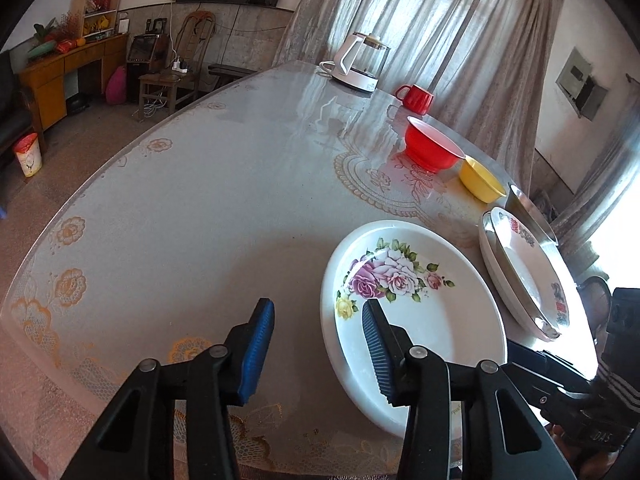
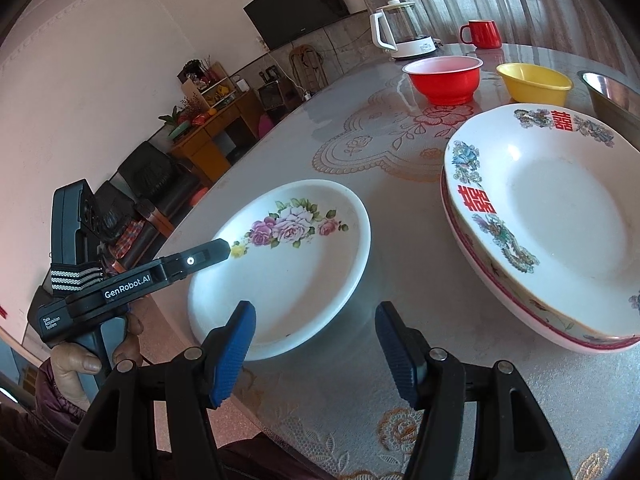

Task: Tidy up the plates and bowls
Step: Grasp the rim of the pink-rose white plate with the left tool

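Left wrist view: left claw (image 1: 318, 346) straddles the near-left rim of the rose plate (image 1: 416, 320), one pad outside over the surface (image 1: 180, 208), the other pad inside the plate. Jaws partly closed, pads not visibly pressing the rim, so I read it as not yet gripping. Step in hand, as I judge it: picking up the rose plate to stack it. Next move calls for closing on the rim, then lifting right toward the stacked plates (image 1: 524, 276). Red bowl (image 1: 430, 146), yellow bowl (image 1: 480, 180) and a steel bowl (image 1: 530, 210) sit behind in a row. Wide bare surface to the left; its edge runs close under the claw.

Right wrist view: right claw (image 2: 316, 350) released, nothing between the pads, hovering over bare surface between the rose plate (image 2: 288, 272) and the stacked plates (image 2: 560, 216). Left claw tip (image 2: 220, 250) reaches over the rose plate's far-left rim; contact hard to tell. Plates are apart with a clear lane between. Stack lies near the surface's right side, steel bowl (image 2: 612, 100) just behind it, so the room there is tight. Kettle (image 2: 400, 32) and red mug (image 2: 482, 34) stand well apart at the back.
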Available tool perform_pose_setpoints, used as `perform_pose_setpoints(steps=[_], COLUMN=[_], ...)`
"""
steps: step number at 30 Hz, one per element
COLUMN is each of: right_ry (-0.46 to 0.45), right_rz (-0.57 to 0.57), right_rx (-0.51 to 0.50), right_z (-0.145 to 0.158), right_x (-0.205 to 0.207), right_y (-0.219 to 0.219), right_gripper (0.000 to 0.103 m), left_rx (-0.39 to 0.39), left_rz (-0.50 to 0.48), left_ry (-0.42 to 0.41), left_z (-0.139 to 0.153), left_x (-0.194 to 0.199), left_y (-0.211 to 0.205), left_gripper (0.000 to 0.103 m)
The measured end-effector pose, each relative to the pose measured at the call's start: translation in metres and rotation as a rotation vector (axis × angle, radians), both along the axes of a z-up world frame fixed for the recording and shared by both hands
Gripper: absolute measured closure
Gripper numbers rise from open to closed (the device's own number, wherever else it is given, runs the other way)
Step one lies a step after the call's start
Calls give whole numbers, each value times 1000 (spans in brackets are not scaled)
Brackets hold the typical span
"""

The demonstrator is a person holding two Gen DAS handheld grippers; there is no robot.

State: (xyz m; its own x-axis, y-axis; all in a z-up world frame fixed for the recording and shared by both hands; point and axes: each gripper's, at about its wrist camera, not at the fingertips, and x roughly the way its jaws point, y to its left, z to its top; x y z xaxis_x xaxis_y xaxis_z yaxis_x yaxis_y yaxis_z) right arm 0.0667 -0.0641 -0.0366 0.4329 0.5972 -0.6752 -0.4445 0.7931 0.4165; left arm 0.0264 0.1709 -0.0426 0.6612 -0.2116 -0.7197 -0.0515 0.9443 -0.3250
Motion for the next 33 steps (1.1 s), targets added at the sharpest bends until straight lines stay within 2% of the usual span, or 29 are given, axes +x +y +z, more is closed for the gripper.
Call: perform_pose_setpoints(steps=[4, 6, 9, 14, 20, 22, 26, 28, 30, 33], right_ry=[7, 6, 27, 78, 55, 57, 80, 81, 82, 68], right_rz=[-26, -32, -23, -29, -19, -24, -35, -27, -12, -17], right_rx=[-4, -9, 17, 85, 72, 86, 122, 111, 108, 91], right_z=[-4, -5, -7, -11, -10, -10, -12, -12, -14, -13], right_x=[2, 2, 2, 6, 3, 4, 7, 9, 11, 11], right_y=[-1, -2, -3, -11, -8, -10, -14, -11, -5, -2], right_gripper=[48, 58, 62, 63, 62, 62, 62, 69, 75, 75], left_rx=[-11, -12, -21, -20, -41, -27, -13, -16, -30, -11], left_rz=[-5, -16, -33, -10, -12, -17, -31, -34, -37, -43], left_ry=[-25, -42, -62, -62, -49, -46, -37, -33, -29, -30], left_z=[1, 2, 2, 0, -3, -2, -3, -4, -4, -3], left_x=[-3, -4, -4, -3, -1, -1, -1, 0, 0, 1], left_y=[2, 0, -2, 0, 1, -1, -4, -4, -2, -3], left_gripper=[57, 57, 57, 54, 56, 56, 72, 77, 77, 77])
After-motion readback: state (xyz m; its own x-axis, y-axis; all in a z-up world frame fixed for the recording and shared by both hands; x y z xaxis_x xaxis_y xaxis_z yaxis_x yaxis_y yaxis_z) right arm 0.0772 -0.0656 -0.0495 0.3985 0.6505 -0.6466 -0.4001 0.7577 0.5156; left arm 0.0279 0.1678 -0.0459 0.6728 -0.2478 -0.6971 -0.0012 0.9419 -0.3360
